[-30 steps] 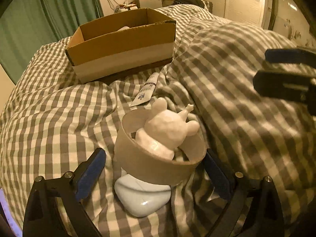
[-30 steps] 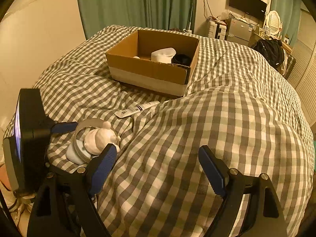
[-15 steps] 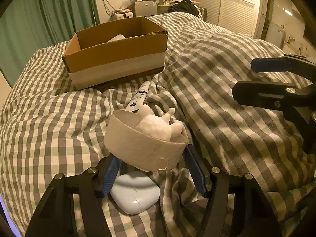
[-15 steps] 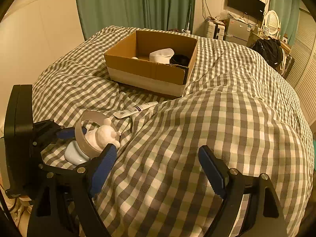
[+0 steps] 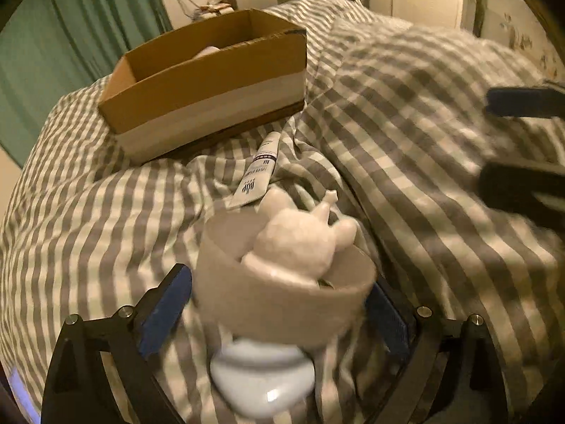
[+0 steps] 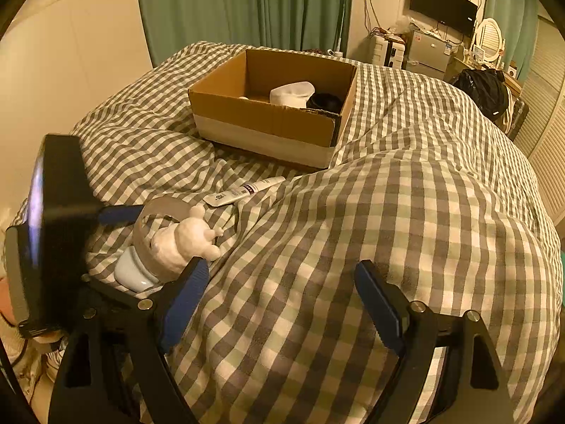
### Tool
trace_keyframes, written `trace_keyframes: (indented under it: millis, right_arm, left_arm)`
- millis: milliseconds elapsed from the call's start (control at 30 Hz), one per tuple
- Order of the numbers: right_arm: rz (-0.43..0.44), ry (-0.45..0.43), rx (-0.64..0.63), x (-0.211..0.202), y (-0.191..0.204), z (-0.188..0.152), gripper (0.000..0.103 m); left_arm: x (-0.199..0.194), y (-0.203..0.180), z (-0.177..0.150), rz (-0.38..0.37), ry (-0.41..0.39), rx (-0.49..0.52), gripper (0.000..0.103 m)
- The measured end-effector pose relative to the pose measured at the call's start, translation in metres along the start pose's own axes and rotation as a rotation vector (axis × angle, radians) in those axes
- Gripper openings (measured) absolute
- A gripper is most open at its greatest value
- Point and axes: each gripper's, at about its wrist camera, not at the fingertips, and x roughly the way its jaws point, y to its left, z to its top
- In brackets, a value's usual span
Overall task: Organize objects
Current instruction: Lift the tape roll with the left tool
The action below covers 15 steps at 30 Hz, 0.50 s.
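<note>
My left gripper (image 5: 279, 307) is shut on a wide tape ring (image 5: 282, 304), its blue pads pressing both sides. A white plush toy (image 5: 300, 243) lies across the ring's far rim and a pale blue case (image 5: 263, 385) lies under it on the checked duvet. The ring (image 6: 155, 226), toy (image 6: 187, 243) and case (image 6: 132, 272) also show in the right wrist view, at the left. A white tube (image 5: 259, 173) lies just beyond. An open cardboard box (image 5: 208, 99) stands further back. My right gripper (image 6: 279, 304) is open and empty over the duvet.
The box (image 6: 272, 130) holds a white item (image 6: 291, 93) and a dark item (image 6: 325, 100). The duvet rises in a big fold (image 6: 406, 229) on the right. Green curtains (image 6: 247, 3), a TV (image 6: 443, 3) and a black bag (image 6: 483, 88) are behind the bed.
My left gripper closed from wide open onto the tape ring and has lifted it a little, tilting it with the toy. The right gripper stayed open and nearly still.
</note>
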Motion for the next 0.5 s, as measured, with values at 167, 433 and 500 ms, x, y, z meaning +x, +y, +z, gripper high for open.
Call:
trace_keyframes:
  millis: [167,433,500]
  right_arm:
    - [0.003,0.0,0.003,0.001,0.0,0.0,0.085]
    - [0.002,0.001,0.005,0.003,-0.001,-0.001,0.085]
    - [0.002,-0.002,0.007,0.003,-0.001,-0.001,0.085]
  left_arm:
    - [0.02,0.002,0.01,-0.028,0.029,0.004,0.096]
    - [-0.009,0.006,0.009,-0.052,-0.084,-0.023,0.086]
    - [-0.022,0.009,0.01,-0.048,-0.125,-0.04,0.086]
